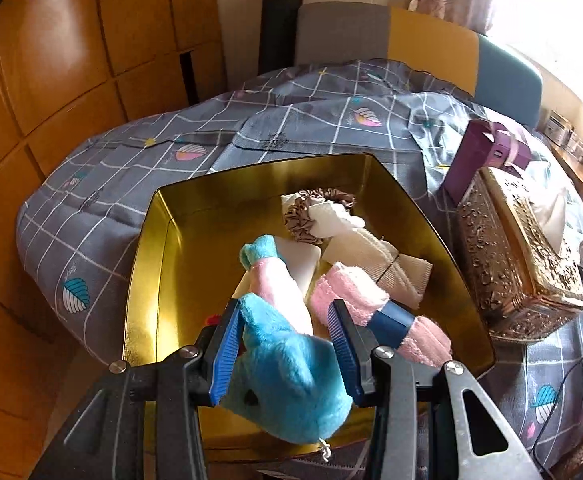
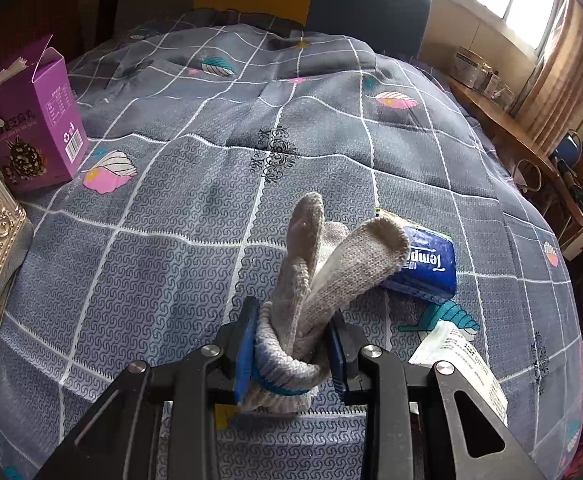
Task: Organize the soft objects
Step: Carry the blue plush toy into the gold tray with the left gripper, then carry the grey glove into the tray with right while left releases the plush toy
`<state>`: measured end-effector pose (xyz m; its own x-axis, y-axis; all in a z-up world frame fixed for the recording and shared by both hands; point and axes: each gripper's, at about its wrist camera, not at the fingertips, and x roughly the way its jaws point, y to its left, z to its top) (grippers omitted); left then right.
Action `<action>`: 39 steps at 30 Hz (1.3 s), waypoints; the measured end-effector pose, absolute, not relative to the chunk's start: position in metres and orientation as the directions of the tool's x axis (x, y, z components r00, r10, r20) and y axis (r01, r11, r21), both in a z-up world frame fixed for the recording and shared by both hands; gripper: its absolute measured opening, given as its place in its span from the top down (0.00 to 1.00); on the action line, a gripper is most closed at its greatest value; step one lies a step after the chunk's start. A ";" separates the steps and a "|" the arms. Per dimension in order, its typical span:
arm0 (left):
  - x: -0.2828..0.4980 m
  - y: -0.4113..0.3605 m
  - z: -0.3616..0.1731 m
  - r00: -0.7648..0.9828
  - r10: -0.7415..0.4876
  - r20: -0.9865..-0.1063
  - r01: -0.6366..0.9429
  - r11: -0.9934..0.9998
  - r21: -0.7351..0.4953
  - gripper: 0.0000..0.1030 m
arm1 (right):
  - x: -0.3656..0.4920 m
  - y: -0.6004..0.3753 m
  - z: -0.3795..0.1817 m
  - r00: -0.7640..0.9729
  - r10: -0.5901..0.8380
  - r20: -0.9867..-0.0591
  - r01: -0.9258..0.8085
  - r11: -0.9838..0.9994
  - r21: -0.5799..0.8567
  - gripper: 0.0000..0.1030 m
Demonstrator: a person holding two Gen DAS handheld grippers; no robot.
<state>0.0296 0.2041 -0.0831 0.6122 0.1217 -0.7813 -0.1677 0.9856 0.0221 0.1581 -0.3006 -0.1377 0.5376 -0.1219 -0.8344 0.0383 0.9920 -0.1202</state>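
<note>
The left hand-held gripper (image 1: 287,344) hangs over the near edge of a gold tin tray (image 1: 147,280) on the bed, a blue plush toy (image 1: 287,380) between its half-spread blue pads, the right pad clear of the fur. In the tray lie a pink towel roll (image 1: 375,320), a white cloth bundle (image 1: 375,260) and a brown scrunchie (image 1: 311,216). The right hand-held gripper (image 2: 293,344) is clamped on a knotted grey knit glove (image 2: 315,264) above the grey checked quilt (image 2: 171,240), a blue tissue pack (image 2: 427,268) just beyond.
</note>
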 end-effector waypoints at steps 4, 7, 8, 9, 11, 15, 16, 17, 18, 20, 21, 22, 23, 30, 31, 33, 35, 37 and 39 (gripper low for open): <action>0.027 0.202 -0.082 0.622 0.105 -0.776 -0.148 0.989 0.016 0.58 | 0.161 -0.302 -0.139 0.538 -0.125 -0.833 0.058 0.992 -0.111 0.69; 0.026 0.200 -0.083 0.624 0.097 -0.776 -0.132 0.991 0.019 0.58 | 0.166 -0.303 -0.137 0.523 -0.126 -0.843 0.075 0.992 -0.101 0.69; 0.025 0.200 -0.082 0.626 0.093 -0.775 -0.126 0.992 0.018 0.58 | 0.169 -0.303 -0.136 0.517 -0.126 -0.847 0.078 0.992 -0.100 0.69; 0.024 0.199 -0.082 0.628 0.089 -0.773 -0.118 0.993 0.019 0.58 | 0.173 -0.303 -0.134 0.510 -0.126 -0.851 0.084 0.992 -0.096 0.70; 0.023 0.198 -0.083 0.633 0.087 -0.769 -0.104 0.994 0.027 0.58 | 0.183 -0.301 -0.127 0.503 -0.116 -0.856 0.091 0.993 -0.081 0.70; 0.020 0.196 -0.083 0.641 0.068 -0.764 -0.084 0.996 0.018 0.58 | 0.206 -0.288 -0.101 0.517 -0.092 -0.851 0.076 0.995 -0.062 0.70; 0.020 0.195 -0.083 0.643 0.063 -0.763 -0.078 0.997 0.016 0.58 | 0.213 -0.282 -0.092 0.522 -0.087 -0.849 0.070 0.996 -0.059 0.70; 0.019 0.195 -0.083 0.646 0.059 -0.761 -0.073 0.997 0.016 0.58 | 0.219 -0.276 -0.085 0.524 -0.076 -0.848 0.060 0.997 -0.052 0.70; 0.018 0.195 -0.083 0.649 0.057 -0.759 -0.069 0.998 0.016 0.58 | 0.225 -0.269 -0.078 0.528 -0.062 -0.847 0.051 0.998 -0.041 0.70; 0.017 0.194 -0.082 0.652 0.048 -0.756 -0.056 0.998 0.014 0.58 | 0.237 -0.253 -0.062 0.542 -0.048 -0.839 0.034 0.999 -0.035 0.70; 0.017 0.194 -0.082 0.653 0.045 -0.756 -0.053 0.999 0.013 0.58 | 0.242 -0.245 -0.054 0.550 -0.042 -0.834 0.027 0.999 -0.032 0.70; 0.017 0.195 -0.082 0.653 0.041 -0.756 -0.050 0.999 0.011 0.58 | 0.249 -0.235 -0.044 0.560 -0.026 -0.828 0.018 1.000 -0.019 0.70; 0.016 0.195 -0.082 0.654 0.037 -0.755 -0.047 0.999 0.008 0.58 | 0.254 -0.226 -0.035 0.570 -0.010 -0.822 0.007 1.000 -0.007 0.70; 0.012 0.194 -0.083 0.661 0.018 -0.750 -0.022 1.000 0.005 0.58 | 0.272 -0.146 0.022 0.640 0.117 -0.760 -0.143 0.989 0.031 0.70; 0.011 0.194 -0.083 0.662 0.017 -0.749 -0.019 1.000 0.006 0.58 | 0.271 -0.134 0.027 0.648 0.144 -0.748 -0.174 0.984 0.039 0.70; 0.010 0.194 -0.083 0.663 0.011 -0.748 -0.014 1.000 0.002 0.58 | 0.267 -0.110 0.037 0.658 0.198 -0.726 -0.241 0.969 0.046 0.70; 0.009 0.194 -0.082 0.665 0.011 -0.747 -0.012 1.000 0.003 0.58 | 0.260 -0.086 0.043 0.650 0.270 -0.710 -0.329 0.943 0.057 0.70; 0.008 0.195 -0.082 0.666 0.006 -0.746 -0.010 1.000 -0.001 0.58 | 0.249 -0.061 0.046 0.629 0.346 -0.696 -0.422 0.904 0.068 0.70; 0.008 0.196 -0.082 0.667 0.005 -0.745 -0.012 1.000 -0.005 0.58 | 0.239 -0.041 0.048 0.589 0.420 -0.691 -0.506 0.858 0.091 0.70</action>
